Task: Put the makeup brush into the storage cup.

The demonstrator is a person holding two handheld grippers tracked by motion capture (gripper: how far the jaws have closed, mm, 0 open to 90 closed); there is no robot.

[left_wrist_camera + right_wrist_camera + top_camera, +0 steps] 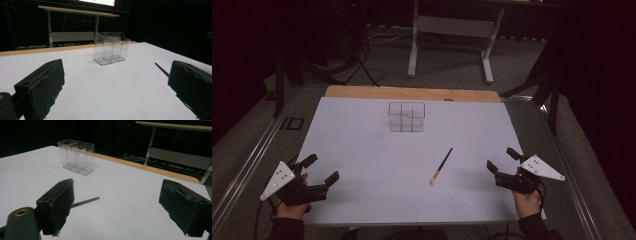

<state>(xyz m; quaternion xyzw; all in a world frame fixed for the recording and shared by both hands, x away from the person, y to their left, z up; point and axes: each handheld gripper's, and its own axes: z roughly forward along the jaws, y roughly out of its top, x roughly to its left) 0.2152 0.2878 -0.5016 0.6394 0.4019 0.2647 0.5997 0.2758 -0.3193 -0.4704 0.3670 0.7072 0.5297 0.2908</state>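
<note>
Brush [441,166] lay flat on white sheet [362,150], long axis diagonal, bristles toward person, handle toward clear organizer [406,116]. Nearer right gripper [502,161] than left gripper [321,168]; both wide open, empty.

Left gripper [321,169] and right gripper [501,159]: held low at opposite near corners, 2 jaws each spread wide, nothing between them.

High view: above the near edge, looking forward and down on the whole table [362,200]. Gripper views: low, near the tabletop, facing 1 and 11 o'clock; all share the clear organizer [406,117].
</note>
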